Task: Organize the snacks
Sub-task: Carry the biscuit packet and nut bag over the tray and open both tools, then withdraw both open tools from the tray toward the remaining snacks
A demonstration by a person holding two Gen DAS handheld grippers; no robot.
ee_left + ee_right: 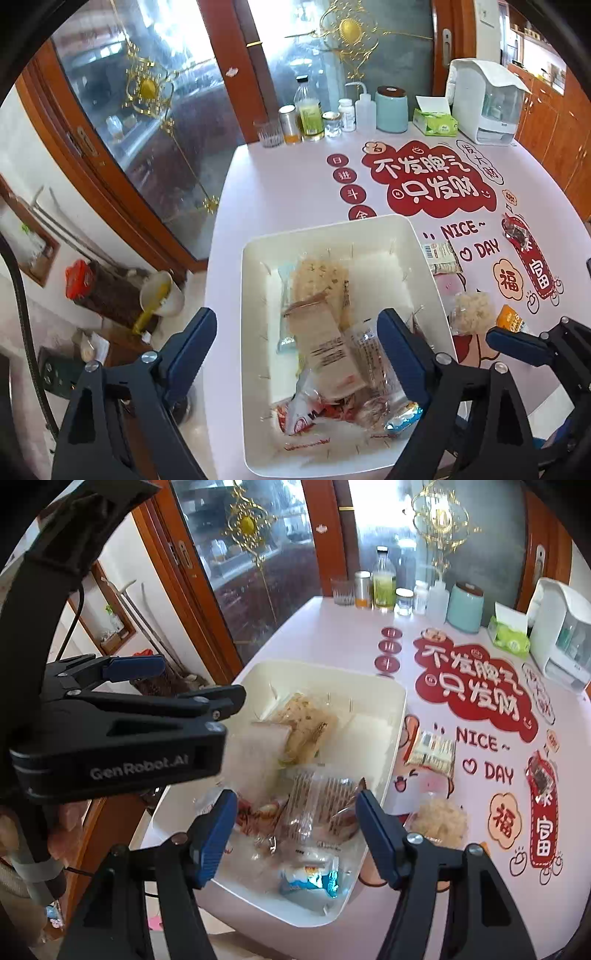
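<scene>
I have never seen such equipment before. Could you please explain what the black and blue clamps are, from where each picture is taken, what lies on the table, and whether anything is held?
The clamps are hand-held two-finger grippers, one in each of a person's hands. Each carries a camera looking forward along its fingers, so one picture comes from the left gripper and the other from the right gripper. Both hang open above a white bin already full of wrapped snacks; neither holds anything. To the right of the bin, on the printed table cover, lie loose snacks: a striped packet, a pale puffed snack and a small dark packet. Bottles and jars stand along the far edge.
</scene>
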